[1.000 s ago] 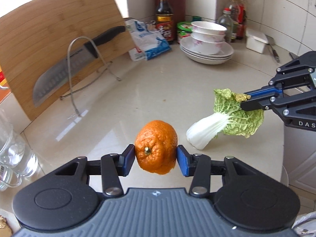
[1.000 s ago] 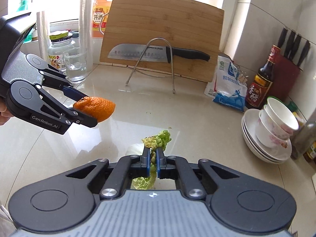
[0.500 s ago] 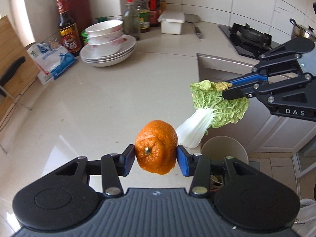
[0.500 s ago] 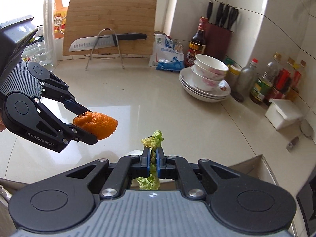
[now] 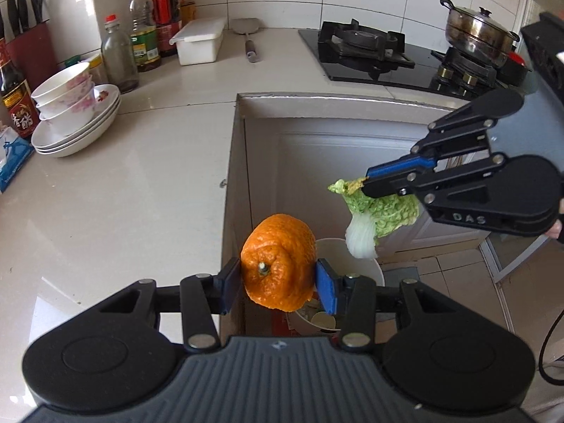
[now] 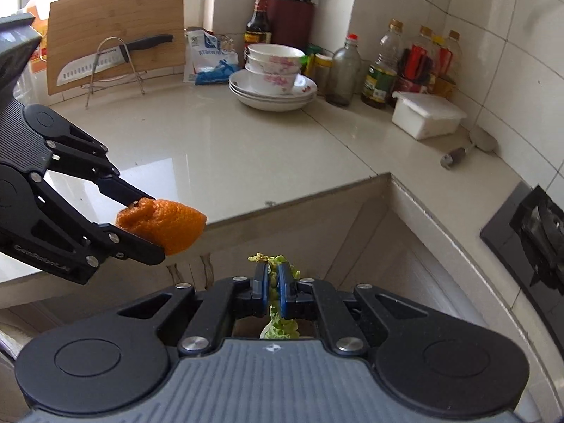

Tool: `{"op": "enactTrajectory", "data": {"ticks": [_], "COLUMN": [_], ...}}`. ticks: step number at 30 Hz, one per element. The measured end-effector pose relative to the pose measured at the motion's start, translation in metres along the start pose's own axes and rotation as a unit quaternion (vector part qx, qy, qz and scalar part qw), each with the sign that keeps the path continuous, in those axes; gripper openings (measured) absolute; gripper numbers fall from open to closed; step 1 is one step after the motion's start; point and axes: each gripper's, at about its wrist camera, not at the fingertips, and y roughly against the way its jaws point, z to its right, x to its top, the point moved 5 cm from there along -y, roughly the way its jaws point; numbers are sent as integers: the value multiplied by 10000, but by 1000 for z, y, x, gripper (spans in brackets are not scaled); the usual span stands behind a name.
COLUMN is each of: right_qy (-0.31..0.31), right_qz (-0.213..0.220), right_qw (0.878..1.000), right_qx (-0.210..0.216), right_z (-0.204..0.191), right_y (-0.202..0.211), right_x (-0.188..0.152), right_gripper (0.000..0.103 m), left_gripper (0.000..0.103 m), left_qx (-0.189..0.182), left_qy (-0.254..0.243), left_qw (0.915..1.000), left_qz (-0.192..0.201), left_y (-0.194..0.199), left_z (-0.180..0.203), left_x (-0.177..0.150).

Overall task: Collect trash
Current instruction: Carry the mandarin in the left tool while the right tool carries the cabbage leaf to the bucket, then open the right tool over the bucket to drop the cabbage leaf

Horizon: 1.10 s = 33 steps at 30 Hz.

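The left gripper (image 5: 278, 280), marked "GenRobot.AI" on its side, is clamped on an orange peel (image 5: 278, 262) just past the counter (image 5: 123, 194) edge, above a white bin (image 5: 366, 264) on the floor. Beside it the right gripper (image 5: 366, 181), lettered "DAS", pinches a cabbage leaf (image 5: 377, 215) over that bin

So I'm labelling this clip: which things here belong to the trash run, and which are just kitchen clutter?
Part of the job:
- orange peel in the left tool
- cabbage leaf in the right tool
- white bin on the floor

Just lying about:
- stacked bowls
- bottles
- white box
- pot
- knife
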Motion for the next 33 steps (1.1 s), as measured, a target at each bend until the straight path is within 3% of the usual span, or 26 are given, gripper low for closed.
{"op": "enactTrajectory", "data": {"ticks": [8, 15, 17, 19, 20, 22, 24, 33], "right_qy": [-740, -1101, -1263, -1220, -1180, -1223, -1292, -1421], "right_qz": [-924, -1409, -1486, -1380, -1317, -1190, -1094, -1002], "right_qw": [9929, 9838, 9808, 9828, 9841, 9853, 9855, 9846], "right_qx": [-123, -152, -78, -127, -139, -110, -77, -166], "right_z": [39, 55, 61, 63, 64, 68, 73, 81], "right_y": [-82, -142, -148, -144, -140, -133, -127, -106], "right_x": [-77, -117, -120, -121, -121, -121, -122, -136], "right_gripper": [6, 7, 20, 56, 64, 93, 98, 103], "left_gripper": [45, 45, 44, 44, 44, 44, 45, 45], "left_qx": [-92, -31, -26, -42, -52, -105, -151, -330], "left_qy": [-70, 14, 36, 2, -8, 5, -7, -37], "left_qw": [9998, 9994, 9993, 9993, 9992, 9990, 9988, 9976], "left_qz": [-182, -351, -375, -381, -395, -432, -461, -612], "left_y": [-21, -41, -45, -50, -53, -61, -68, -116], "left_z": [22, 33, 37, 42, 45, 50, 56, 85], "left_x": [5, 7, 9, 11, 12, 13, 15, 20]}}
